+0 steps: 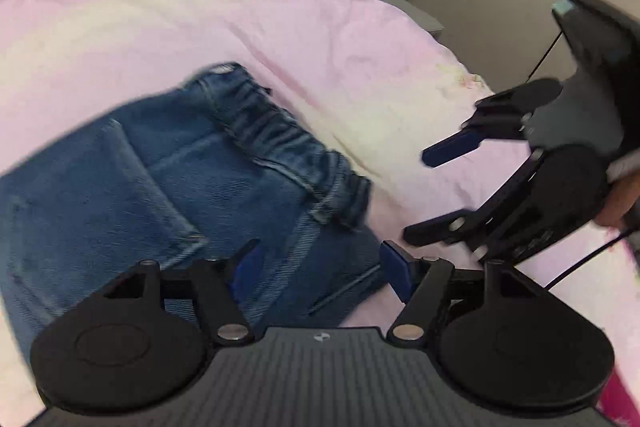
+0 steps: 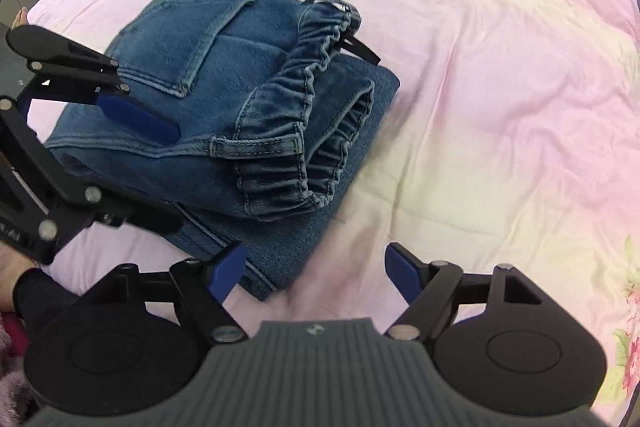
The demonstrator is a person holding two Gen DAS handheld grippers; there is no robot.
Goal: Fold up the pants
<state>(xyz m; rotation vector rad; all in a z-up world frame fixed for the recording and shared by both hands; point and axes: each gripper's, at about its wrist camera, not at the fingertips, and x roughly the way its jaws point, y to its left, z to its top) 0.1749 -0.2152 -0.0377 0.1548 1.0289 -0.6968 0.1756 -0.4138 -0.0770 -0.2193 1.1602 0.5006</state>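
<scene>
- Right wrist view shows the pants [image 2: 224, 115] lying folded in a thick bundle on the pink bed sheet [image 2: 480, 67], with the elastic waistband [image 2: 288, 131] on top and turned toward the camera.
- Left claw [image 2: 160, 171] hangs just over the near-left side of the pants with jaws spread apart and nothing between them; it holds no cloth.
- Right claw [image 2: 316, 271] is also released, jaws wide, at the near corner of the pants; one blue pad [image 2: 228, 271] is over the denim edge, and I cannot tell if it touches.
- Risk: the waistband layer stands puffed and its mouth gapes, so I judge it may spring open or slide off the lower layer when nobody presses it.
- Risk: a claw that moves away low over the pants can catch the belt loop [image 2: 256, 147] or the back pocket [image 2: 200, 43] and drag the fold apart.
- Risk: the bed sheet is soft and wrinkled, so pushing the bundle may skew it.
- Writing: no brand or label on the pants can be read; only a small pale emblem [image 2: 314, 329] sits on the claw body, too small to read.
</scene>
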